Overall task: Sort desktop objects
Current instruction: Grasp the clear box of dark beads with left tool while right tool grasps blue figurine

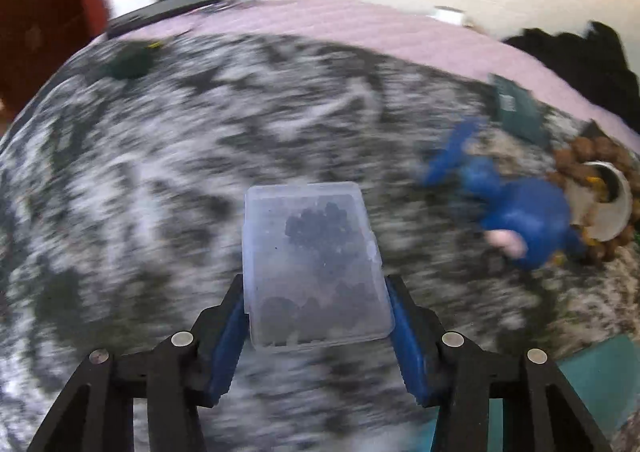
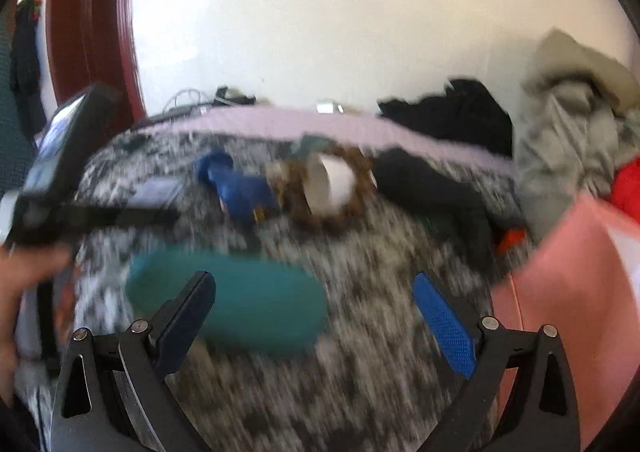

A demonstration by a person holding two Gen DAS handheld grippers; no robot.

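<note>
Left wrist view: the left gripper [image 1: 318, 316] is clenched on a clear plastic box [image 1: 314, 264] holding dark small items that are too blurred to name; its blue pads [image 1: 408, 336] are pressed against both long sides of the box, which is held above a black-and-white patterned cloth [image 1: 180, 171]. To the far right of the box, a blue toy figure [image 1: 516, 211] is seen lying on the cloth, touching a white cup [image 1: 610, 207] that lies on its side within a ring of brown beads [image 1: 588, 155]. A dark green card [image 1: 518, 111] lies just beyond the toy, near a pink strip [image 1: 360, 23] along the far edge. Right wrist view: the right gripper [image 2: 314, 312] is released, its fingers spread wide with nothing between them, above a teal oval case [image 2: 256, 304] lying near and left on the cloth. The toy [image 2: 240, 187], the cup [image 2: 336, 179] and the beads [image 2: 304, 207] are seen farther off, with a black cloth item [image 2: 432, 183] to their right and a pink folder [image 2: 576, 292] at the near right. Both views are blurred.
</note>
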